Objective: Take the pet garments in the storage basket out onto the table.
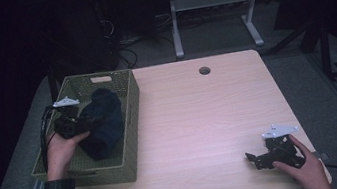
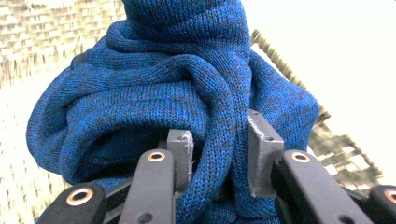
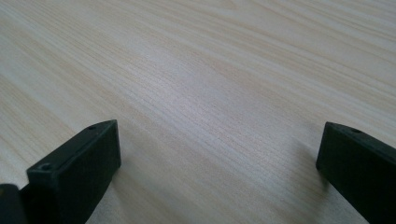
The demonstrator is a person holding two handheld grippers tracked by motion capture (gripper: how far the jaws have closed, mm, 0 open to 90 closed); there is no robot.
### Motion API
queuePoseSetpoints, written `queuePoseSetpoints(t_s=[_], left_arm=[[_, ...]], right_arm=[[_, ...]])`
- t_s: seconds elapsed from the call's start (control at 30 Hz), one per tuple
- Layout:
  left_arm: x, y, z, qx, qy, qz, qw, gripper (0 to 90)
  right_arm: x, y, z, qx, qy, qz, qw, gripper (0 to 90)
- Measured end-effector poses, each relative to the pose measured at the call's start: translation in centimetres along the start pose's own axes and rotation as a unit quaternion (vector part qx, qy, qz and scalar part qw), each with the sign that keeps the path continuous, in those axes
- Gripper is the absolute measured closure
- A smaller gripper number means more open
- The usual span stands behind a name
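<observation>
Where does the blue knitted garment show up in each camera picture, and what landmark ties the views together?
High view: blue knitted garment at left, in the green woven basket, at the left gripper.
Left gripper view: centre, a fold pinched between the jaws.
Right gripper view: not in it; bare wooden table.
Shared landmark: the basket's weave.

Scarf (image 1: 102,122) in basket (image 1: 132,117), table's (image 1: 200,120) left

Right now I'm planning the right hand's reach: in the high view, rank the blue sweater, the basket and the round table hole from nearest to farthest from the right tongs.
1. Table hole, far edge, ahead.
2. Basket, left side.
3. Blue sweater, inside the basket.
</observation>
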State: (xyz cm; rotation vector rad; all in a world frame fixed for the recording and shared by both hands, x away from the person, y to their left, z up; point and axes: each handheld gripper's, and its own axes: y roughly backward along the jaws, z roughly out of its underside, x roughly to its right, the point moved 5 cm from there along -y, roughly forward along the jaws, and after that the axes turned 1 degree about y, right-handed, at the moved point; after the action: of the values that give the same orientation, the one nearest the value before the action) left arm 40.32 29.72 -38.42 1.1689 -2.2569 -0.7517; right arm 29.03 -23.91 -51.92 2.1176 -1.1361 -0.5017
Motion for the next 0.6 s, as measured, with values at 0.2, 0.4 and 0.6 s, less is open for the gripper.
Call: queuePoseSetpoints(t_s=[0.2, 0.4, 0.6], left_arm=[[0.7, 1.6, -1.0, 0.040, -0.005, 0.014, 0.9991, 67.0], [1.4, 2.8, -1.9, 0.066, -0.016, 0.025, 0.9974, 67.0], [2.7, 3.9, -3.1, 0.090, -0.029, 0.041, 0.9946, 67.1]], right_arm=[[0.0, 0.0, 0.0, 0.000, 0.000, 0.000, 1.0000, 0.0], [0.0, 0.0, 0.0, 0.000, 0.000, 0.000, 1.0000, 0.0], [0.0, 0.0, 0.0, 0.000, 0.000, 0.000, 1.0000, 0.0]])
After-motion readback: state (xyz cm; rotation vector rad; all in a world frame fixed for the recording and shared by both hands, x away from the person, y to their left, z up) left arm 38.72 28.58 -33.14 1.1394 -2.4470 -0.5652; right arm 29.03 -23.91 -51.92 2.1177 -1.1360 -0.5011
